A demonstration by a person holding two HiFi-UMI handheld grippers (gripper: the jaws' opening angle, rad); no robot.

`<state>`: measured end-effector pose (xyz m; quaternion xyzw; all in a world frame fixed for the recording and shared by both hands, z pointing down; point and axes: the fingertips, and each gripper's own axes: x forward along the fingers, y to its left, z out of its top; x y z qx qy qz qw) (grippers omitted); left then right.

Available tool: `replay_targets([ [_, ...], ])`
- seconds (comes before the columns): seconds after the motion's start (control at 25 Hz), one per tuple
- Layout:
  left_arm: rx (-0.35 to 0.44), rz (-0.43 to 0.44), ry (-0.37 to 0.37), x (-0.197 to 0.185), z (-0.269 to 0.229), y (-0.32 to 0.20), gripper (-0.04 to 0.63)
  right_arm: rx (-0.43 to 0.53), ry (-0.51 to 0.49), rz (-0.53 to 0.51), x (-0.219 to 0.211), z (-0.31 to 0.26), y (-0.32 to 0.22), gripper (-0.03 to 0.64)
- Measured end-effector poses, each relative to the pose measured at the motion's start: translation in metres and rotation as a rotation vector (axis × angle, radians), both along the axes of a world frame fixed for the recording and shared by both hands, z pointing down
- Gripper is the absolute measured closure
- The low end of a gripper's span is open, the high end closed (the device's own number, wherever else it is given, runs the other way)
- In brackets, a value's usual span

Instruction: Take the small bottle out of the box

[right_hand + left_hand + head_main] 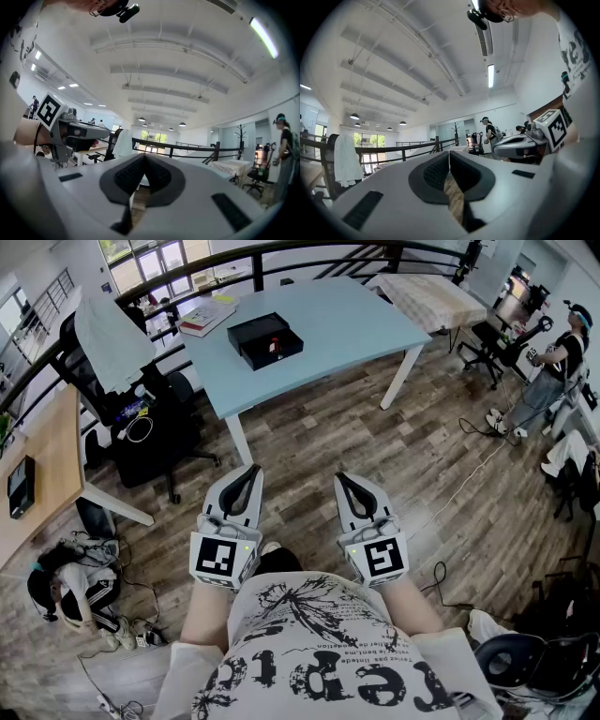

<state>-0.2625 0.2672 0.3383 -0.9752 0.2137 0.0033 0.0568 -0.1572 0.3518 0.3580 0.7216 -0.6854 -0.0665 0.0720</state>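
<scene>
A black box lies on the light blue table far ahead of me, with a small red spot showing on it. The small bottle itself I cannot make out from here. Both grippers are held close to the person's body, over the wooden floor and well short of the table. My left gripper has its jaws shut together with nothing between them. My right gripper is likewise shut and empty. In each gripper view the other gripper shows off to the side, and the view looks up at the ceiling.
A book lies on the table's left end. An office chair draped with white cloth and a wooden desk stand at left, bags on the floor below. Another person stands far right, cables trailing across the floor.
</scene>
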Motion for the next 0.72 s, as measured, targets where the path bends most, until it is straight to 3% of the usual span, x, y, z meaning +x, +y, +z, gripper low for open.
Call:
replay_targets([
  [0.72,-0.043,0.025,0.0,0.02,0.013,-0.004,0.574,-0.001,-0.019,0.052,0.023,0.011,0.002,0.609],
])
